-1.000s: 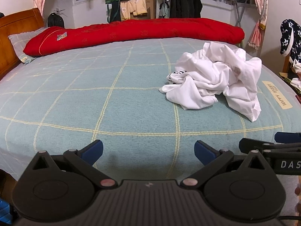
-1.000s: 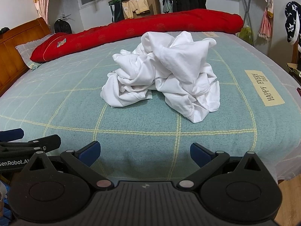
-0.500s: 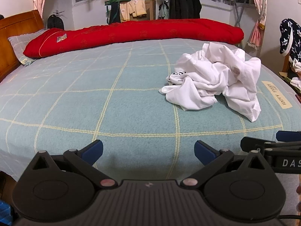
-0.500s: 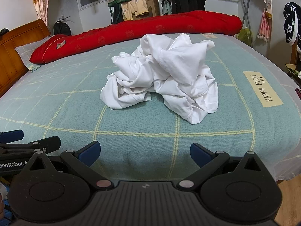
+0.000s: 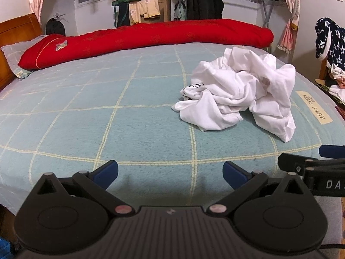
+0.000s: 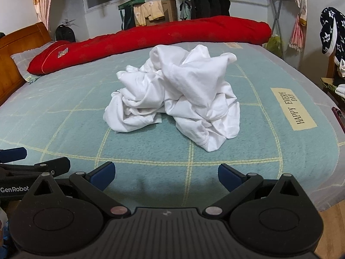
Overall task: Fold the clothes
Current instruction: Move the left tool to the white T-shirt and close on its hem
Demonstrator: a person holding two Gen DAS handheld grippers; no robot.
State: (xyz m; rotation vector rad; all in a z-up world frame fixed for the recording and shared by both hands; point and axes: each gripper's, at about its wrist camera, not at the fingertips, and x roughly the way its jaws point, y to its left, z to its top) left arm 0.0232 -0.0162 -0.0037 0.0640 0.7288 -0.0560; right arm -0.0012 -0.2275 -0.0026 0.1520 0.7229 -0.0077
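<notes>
A crumpled white garment [image 5: 237, 95] [image 6: 179, 99] lies in a heap on the teal checked bedspread [image 5: 107, 108] [image 6: 64, 116], toward the bed's right side. My left gripper [image 5: 170, 172] hovers open over the near edge of the bed, well short and left of the heap, nothing between its blue-tipped fingers. My right gripper [image 6: 166, 173] is open too, straight in front of the heap and a short way from it. Each gripper shows at the other view's edge.
A long red quilt [image 5: 140, 36] [image 6: 151, 34] lies rolled along the far side of the bed. A wooden headboard [image 5: 13, 34] stands at the left. Clothes hang by the window, and a chair with garments [image 5: 330, 43] sits at the right.
Both grippers have edged slightly forward and up over the bed; the garment sits a little nearer the middle of each view. Fingers stay open and the cloth lies untouched.
</notes>
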